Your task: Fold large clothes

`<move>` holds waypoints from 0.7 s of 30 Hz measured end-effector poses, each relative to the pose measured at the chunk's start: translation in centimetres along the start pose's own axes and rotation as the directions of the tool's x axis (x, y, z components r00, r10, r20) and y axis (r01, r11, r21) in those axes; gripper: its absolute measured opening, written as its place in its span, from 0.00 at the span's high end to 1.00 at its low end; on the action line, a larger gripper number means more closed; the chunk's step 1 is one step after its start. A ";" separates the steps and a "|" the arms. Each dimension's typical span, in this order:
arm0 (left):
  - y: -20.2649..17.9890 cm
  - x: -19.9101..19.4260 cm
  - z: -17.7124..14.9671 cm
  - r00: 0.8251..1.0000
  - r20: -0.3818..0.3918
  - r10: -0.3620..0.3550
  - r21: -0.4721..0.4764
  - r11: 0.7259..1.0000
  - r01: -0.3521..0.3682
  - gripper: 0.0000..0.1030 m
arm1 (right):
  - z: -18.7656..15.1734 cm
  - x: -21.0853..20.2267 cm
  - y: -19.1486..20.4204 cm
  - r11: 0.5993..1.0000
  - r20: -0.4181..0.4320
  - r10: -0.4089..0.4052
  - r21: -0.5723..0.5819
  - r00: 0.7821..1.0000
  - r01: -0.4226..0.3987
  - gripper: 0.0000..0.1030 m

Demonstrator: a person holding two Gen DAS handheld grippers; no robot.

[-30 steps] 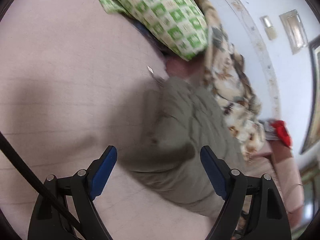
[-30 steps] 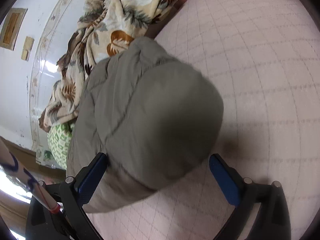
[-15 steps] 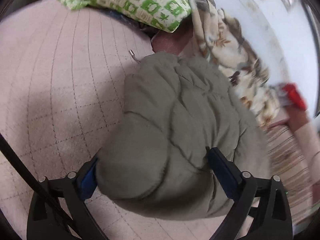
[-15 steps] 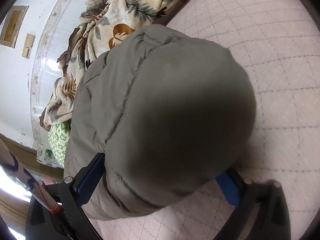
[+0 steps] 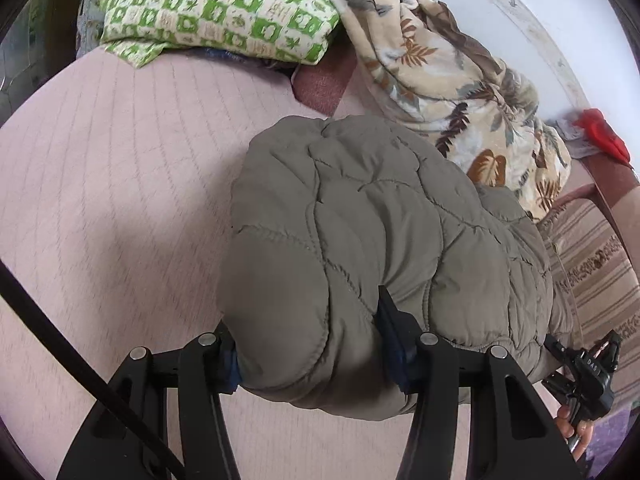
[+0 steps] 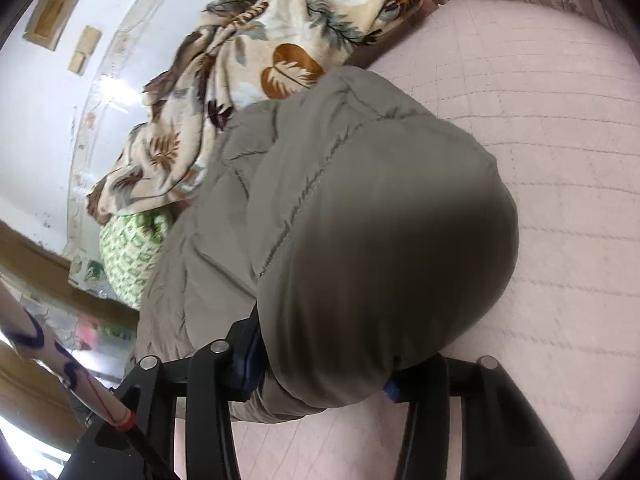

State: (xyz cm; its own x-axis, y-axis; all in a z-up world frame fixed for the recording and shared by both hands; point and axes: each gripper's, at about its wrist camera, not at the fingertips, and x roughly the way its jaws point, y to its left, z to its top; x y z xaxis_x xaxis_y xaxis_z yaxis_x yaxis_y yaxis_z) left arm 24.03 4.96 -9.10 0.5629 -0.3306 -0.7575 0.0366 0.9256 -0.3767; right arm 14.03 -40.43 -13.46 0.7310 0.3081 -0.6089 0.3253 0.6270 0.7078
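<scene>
- Reading what lettering I can find, I see only the white letters "DAS" on a small black device at the lower right of my left view, gripped by bare fingers; the blue scrawl on the pale tube in my right view is not legible to me.
- My left gripper comes in low over the pale pink quilted bedcover, pointing towards the wall end of the bed.
- Its blue-padded fingers are closed in on a thick bulge of the olive-grey quilted puffer jacket, which swells out over both of them; they are narrowed but kept apart by the padding.
- My right gripper meets the same jacket from the opposite end, and its blue pads squeeze another puffy fold that hides most of each fingertip.
- The jacket lies bunched in a rounded heap on the bedcover, between the two grippers.
- Just behind it sits a cream blanket with a brown leaf print, and beside that a green-and-cream checked pillow.
- A red cloth lies at the far right of my left view.
</scene>
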 end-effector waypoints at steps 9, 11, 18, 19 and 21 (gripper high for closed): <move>1.4 -2.3 -3.5 0.999 0.003 0.044 -0.026 0.999 -0.044 0.34 | -4.5 -3.3 -2.6 0.999 -0.072 -0.031 0.018 0.997 0.032 0.35; 0.7 -3.4 -3.9 0.996 0.031 0.085 0.011 0.996 -0.085 0.32 | -4.8 -4.4 -3.5 0.996 -0.058 -0.042 0.074 0.997 0.046 0.31; 0.8 -8.8 -6.1 0.965 0.177 0.194 0.089 0.973 -0.212 0.32 | -7.7 -16.2 -3.7 0.977 0.204 -0.214 0.054 0.955 0.207 0.27; 0.9 -9.4 -6.5 0.961 0.192 0.198 0.098 0.971 -0.220 0.32 | -8.0 -19.3 -3.6 0.963 0.268 -0.268 0.048 0.925 0.264 0.27; 1.1 -10.6 -7.1 0.954 0.220 0.204 0.107 0.967 -0.232 0.32 | -8.2 -25.8 -3.7 0.924 0.405 -0.375 0.088 0.834 0.372 0.27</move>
State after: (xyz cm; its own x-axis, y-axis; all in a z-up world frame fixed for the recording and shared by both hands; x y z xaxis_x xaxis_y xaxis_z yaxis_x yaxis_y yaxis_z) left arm 12.28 8.21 -5.25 0.7263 -0.0858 -0.6820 -0.0066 0.9913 -0.1317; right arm -10.97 -44.84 -3.27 0.7306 -0.2674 -0.6283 0.6256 0.6308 0.4590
